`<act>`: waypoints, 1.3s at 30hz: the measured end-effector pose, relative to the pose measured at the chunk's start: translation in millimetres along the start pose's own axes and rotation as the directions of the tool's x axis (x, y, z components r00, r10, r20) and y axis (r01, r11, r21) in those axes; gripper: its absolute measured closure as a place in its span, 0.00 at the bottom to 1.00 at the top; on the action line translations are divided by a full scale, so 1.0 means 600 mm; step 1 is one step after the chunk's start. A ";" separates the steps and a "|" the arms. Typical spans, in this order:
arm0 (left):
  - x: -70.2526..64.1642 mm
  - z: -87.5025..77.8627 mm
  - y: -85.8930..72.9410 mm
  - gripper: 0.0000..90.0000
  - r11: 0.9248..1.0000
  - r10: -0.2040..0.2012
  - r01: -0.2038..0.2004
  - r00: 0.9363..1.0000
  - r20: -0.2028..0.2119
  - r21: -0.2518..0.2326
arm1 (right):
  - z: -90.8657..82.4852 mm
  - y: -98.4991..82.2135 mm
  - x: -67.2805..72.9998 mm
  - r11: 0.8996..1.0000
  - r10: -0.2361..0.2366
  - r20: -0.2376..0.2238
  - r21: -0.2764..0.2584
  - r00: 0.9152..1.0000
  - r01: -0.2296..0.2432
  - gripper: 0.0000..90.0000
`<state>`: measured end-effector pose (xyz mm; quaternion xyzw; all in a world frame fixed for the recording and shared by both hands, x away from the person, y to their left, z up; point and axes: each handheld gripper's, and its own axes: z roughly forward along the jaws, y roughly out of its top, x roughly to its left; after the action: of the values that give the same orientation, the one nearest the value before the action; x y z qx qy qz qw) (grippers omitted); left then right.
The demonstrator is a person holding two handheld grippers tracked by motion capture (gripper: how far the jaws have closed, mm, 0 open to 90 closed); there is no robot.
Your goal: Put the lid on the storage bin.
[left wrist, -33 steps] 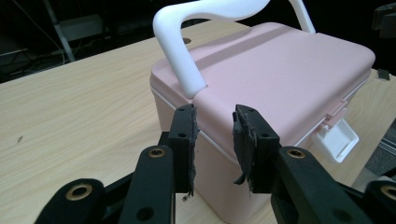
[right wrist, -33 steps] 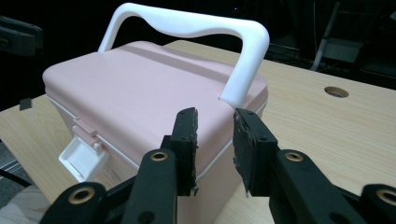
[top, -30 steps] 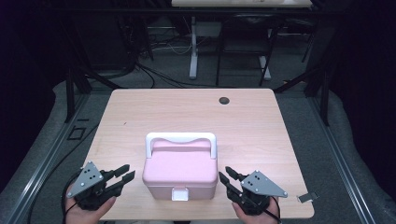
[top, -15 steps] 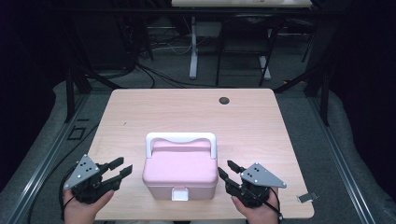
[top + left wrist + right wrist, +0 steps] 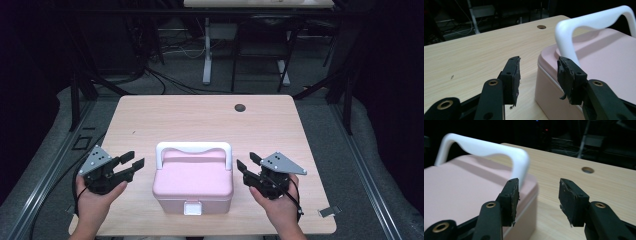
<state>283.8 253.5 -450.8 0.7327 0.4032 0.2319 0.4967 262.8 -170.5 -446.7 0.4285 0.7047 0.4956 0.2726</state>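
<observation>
Box (image 5: 193, 183) stands near the front edge of the table (image 5: 200, 115), pink, with lid down, the white handle (image 5: 194, 150) upright over its back part and a white latch (image 5: 192, 208) on its front wall. It sits between the two grippers and neither one touches it.

Compared with one second ago, both grippers are farther from the box. Then they were just beside its side walls; now there is bare wood on each side. The left gripper (image 5: 134, 165) has gone out to the left, the right gripper (image 5: 245, 165) out to the right. Their jaws have just been opening, and nothing is between them. In the left gripper view the two pads (image 5: 514, 75) stand apart with table showing in the gap and the corner of the box behind the right-hand jaw. The right gripper view shows the same: pads (image 5: 510, 197) apart, wood between them, the box off to the left.

The box itself has not moved in this time, and the lid and latch look the same.

I judge this as a release: the box is put in its place and both hands are leaving it. If more work on the box is planned, such as opening the latch or lifting by the handle, a new approach is needed, because no gripper is now aimed at these parts.

A dark hole (image 5: 240, 107) is in the table near its far edge, well apart from everything.
</observation>
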 end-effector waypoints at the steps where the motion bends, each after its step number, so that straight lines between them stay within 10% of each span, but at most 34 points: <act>1: 0.002 0.005 -0.001 0.59 1.000 -0.004 0.004 1.000 -0.001 0.002 | 0.005 -0.001 -0.005 1.000 -0.002 0.014 0.002 1.000 0.002 0.56; 25: 0.084 0.018 -0.080 0.58 0.994 -0.082 0.089 0.992 -0.100 0.068 | 0.034 -0.065 -0.066 0.998 0.055 0.111 0.032 0.992 -0.059 0.55; 39: 0.089 0.043 -0.126 0.58 0.985 -0.104 0.118 0.989 -0.108 0.130 | 0.061 -0.106 -0.072 0.993 0.052 0.125 0.098 0.991 -0.064 0.55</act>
<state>305.7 296.8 -533.5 0.7285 0.4828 0.2124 0.4370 292.2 -200.1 -521.2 0.4916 0.6981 0.4396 0.2788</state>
